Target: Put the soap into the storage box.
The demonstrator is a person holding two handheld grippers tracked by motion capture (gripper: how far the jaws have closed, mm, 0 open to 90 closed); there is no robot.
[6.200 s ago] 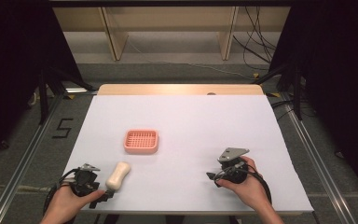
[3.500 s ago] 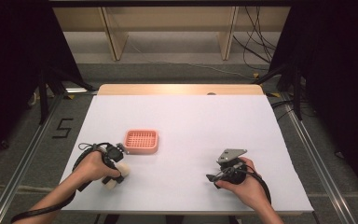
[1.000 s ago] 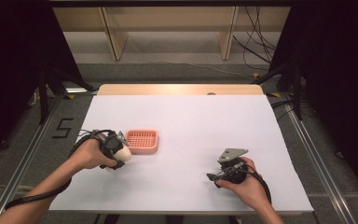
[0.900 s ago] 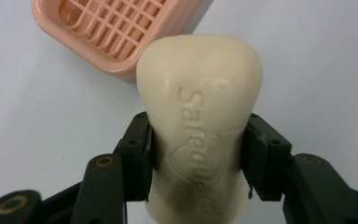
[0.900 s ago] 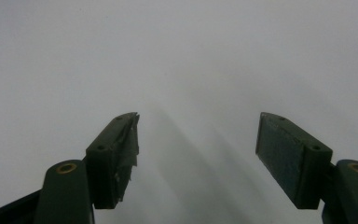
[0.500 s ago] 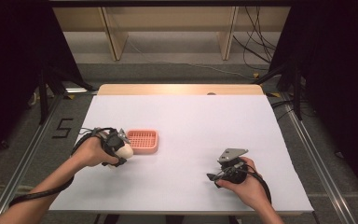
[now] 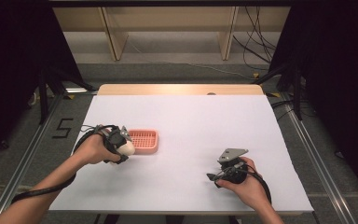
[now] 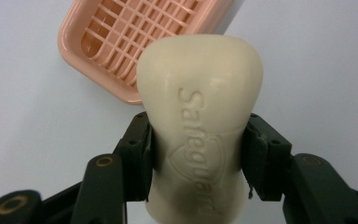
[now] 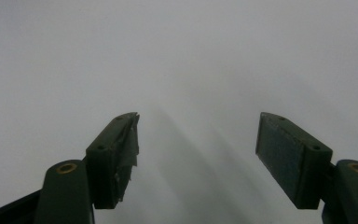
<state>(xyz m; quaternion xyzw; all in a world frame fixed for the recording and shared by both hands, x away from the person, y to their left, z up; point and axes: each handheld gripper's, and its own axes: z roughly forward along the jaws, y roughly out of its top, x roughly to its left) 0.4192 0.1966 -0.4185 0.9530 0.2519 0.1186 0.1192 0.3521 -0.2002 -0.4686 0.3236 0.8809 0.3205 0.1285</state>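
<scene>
A cream bar of soap [image 8: 199, 121] is clamped at its narrow waist between the fingers of the left gripper [image 7: 115, 141], raised off the white surface [image 7: 191, 121] and held just beside the near-left edge of the pink soap dish [image 7: 141, 140]. In the left gripper view the stamped face of the bar is turned toward the camera, and the slatted dish [image 8: 135, 42] lies beyond and below the bar's broad top end. The right gripper [image 9: 198, 156] is rested near the front right of the surface, well apart from the dish, with its fingers spread wide and nothing between them.

The intended step is judged to be setting the bar into the dish. Several faults can be foreseen. The bar is smooth and tapered, so it could slide out of the pads if the grip is eased too soon or the hand is tilted. The dish is light and unrestrained, so it could be pushed aside or tipped if the bar or a finger is brought against its rim. If the bar is released while overhanging the rim, it could topple onto the surface.

Counted: one bar of soap, one dish, two grippers.
</scene>
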